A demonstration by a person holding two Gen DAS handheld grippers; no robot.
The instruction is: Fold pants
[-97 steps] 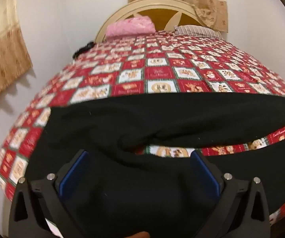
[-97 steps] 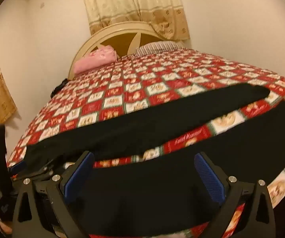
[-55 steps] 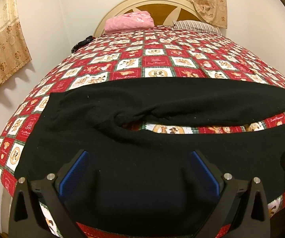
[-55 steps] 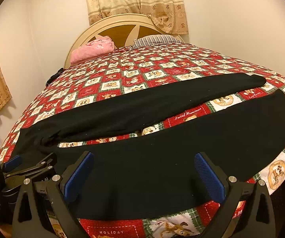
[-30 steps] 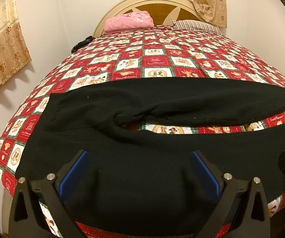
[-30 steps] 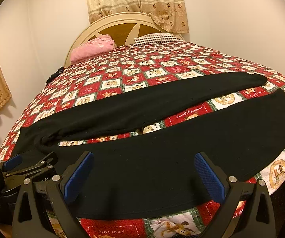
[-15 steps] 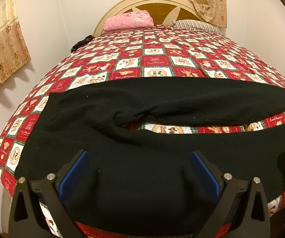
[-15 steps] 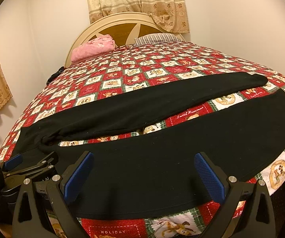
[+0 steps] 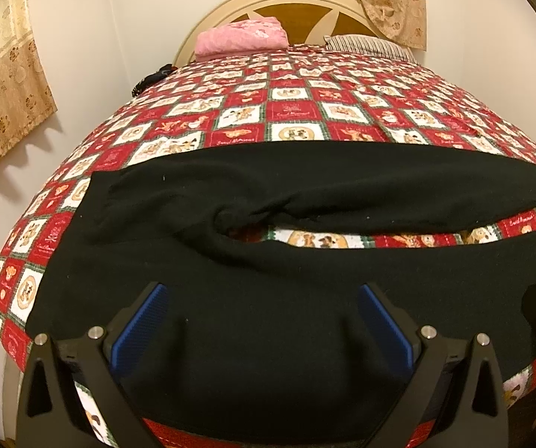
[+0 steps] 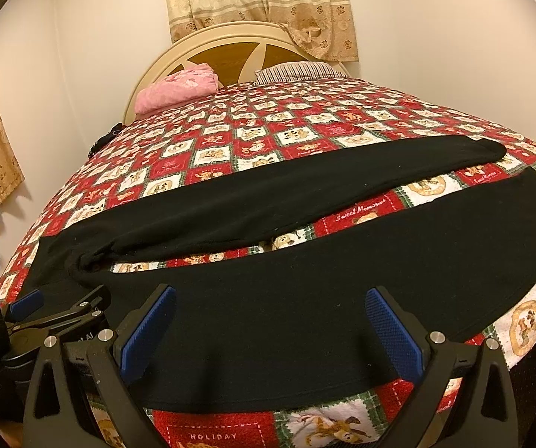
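Note:
Black pants (image 9: pixel 268 298) lie spread flat across the foot of the bed, waist at the left, two legs running right with a strip of quilt between them. They also show in the right wrist view (image 10: pixel 305 280). My left gripper (image 9: pixel 264 317) is open and empty, hovering over the near leg close to the waist. My right gripper (image 10: pixel 268 321) is open and empty over the middle of the near leg. The left gripper's blue pad (image 10: pixel 25 304) shows at the left edge of the right wrist view.
The bed carries a red and white patchwork quilt (image 9: pixel 290 112). A pink folded blanket (image 9: pixel 242 37) and a striped pillow (image 9: pixel 368 44) lie by the headboard (image 10: pixel 230 52). Walls and curtains (image 9: pixel 3 86) stand to the left. A dark item (image 9: pixel 152 76) lies at the left bed edge.
Both grippers drew back and rose from low over the pants about three seconds ago. Over the last second, almost nothing has moved.

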